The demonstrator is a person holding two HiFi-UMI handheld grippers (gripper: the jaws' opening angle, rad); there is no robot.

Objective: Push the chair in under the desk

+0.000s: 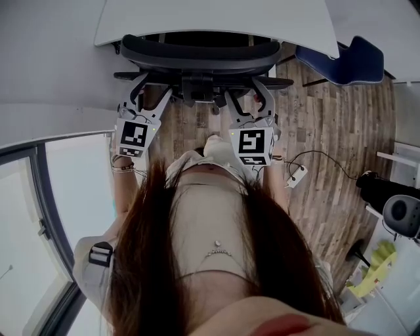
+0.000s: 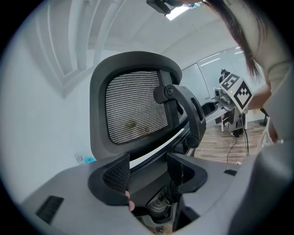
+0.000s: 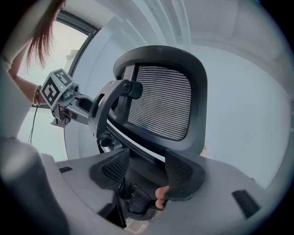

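Observation:
The black office chair (image 1: pixel 197 56) stands with its seat under the white desk (image 1: pixel 216 20); only its curved back top and rear frame show in the head view. My left gripper (image 1: pixel 149 93) and right gripper (image 1: pixel 249 96) are both open, held side by side just behind the lower part of the backrest. In the left gripper view the mesh backrest (image 2: pixel 133 105) rises close ahead of the left gripper (image 2: pixel 147 167). The right gripper view has the same backrest (image 3: pixel 161 101) above the right gripper (image 3: pixel 144 166). Whether the jaws touch the chair frame is unclear.
A blue chair (image 1: pixel 348 62) stands at the desk's right end. A white adapter with a cable (image 1: pixel 295 174) lies on the wooden floor. A glass wall (image 1: pixel 39 197) runs along the left. Black equipment (image 1: pixel 387 193) and yellow items (image 1: pixel 374 266) sit at the right.

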